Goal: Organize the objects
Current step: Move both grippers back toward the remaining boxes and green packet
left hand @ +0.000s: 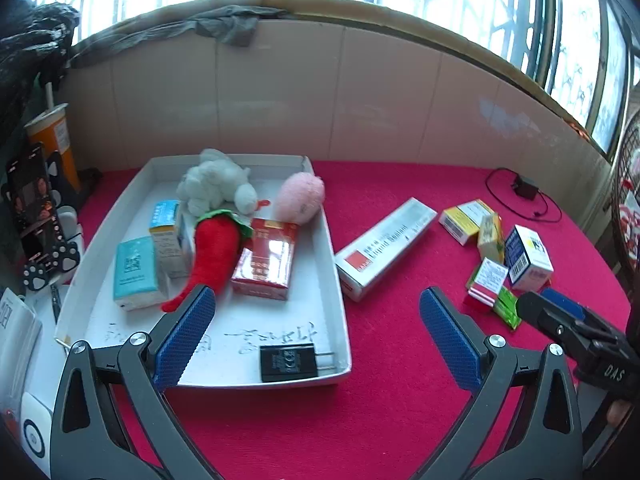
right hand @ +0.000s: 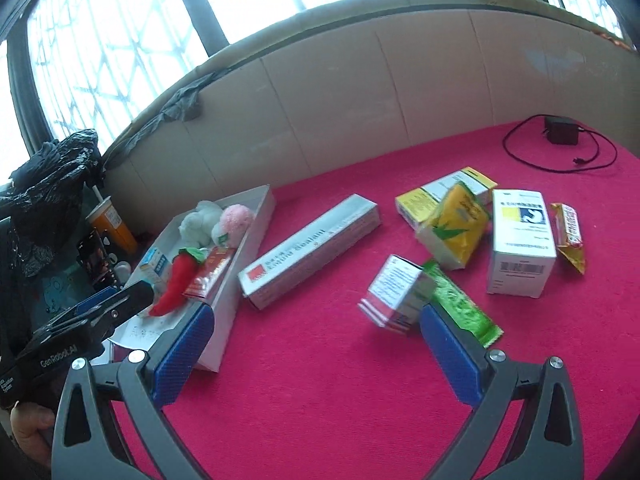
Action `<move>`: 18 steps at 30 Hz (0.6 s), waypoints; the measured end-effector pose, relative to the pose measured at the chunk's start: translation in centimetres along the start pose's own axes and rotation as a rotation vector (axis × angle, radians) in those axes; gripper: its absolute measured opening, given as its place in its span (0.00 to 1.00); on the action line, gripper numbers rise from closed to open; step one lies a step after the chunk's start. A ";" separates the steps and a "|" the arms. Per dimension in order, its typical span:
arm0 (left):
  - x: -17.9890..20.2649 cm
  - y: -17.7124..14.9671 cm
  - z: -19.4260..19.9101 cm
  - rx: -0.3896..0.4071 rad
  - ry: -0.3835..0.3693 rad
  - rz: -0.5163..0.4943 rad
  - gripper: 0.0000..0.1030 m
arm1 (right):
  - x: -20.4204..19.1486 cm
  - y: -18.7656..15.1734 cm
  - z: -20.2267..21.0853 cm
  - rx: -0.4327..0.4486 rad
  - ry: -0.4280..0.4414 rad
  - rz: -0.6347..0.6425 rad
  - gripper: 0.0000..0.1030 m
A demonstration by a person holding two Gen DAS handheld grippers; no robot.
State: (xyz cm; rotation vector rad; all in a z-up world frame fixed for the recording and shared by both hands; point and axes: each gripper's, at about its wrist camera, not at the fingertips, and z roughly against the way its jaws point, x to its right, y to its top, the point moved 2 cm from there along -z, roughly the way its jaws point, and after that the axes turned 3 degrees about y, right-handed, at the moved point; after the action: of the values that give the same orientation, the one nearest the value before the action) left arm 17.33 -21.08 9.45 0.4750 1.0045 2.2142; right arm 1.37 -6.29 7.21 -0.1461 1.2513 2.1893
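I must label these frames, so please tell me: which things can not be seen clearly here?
- Small striped box, right wrist view: motion blur, print unreadable.
- Green packet, right wrist view: partly hidden behind the right gripper finger.
- Red pepper toy, left wrist view: its tip hidden by the left gripper finger.
- Tray handwriting, left wrist view: too faint.

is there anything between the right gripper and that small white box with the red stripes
Nothing visible. The right gripper is open and only bare red cloth lies between its fingers and the small striped box. The green packet lies right beside the box, by the right finger, not in front of it.
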 end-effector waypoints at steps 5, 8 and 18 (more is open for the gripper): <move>4.4 -1.9 -1.9 -0.091 -0.095 -0.106 1.00 | 5.0 -0.8 1.2 -0.051 -0.065 0.037 1.00; 6.6 -2.7 -2.7 -0.114 -0.117 -0.172 1.00 | 6.9 -1.2 1.3 -0.099 -0.068 0.064 1.00; 10.7 -1.0 -5.0 -0.088 -0.169 -0.387 1.00 | 5.6 -0.7 -3.2 -0.218 -0.072 0.337 0.91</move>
State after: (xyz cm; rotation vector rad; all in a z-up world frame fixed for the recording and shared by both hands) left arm 7.22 -15.81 6.04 0.3833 0.8271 1.8320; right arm -3.44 -6.09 2.84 0.0611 1.0556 2.5937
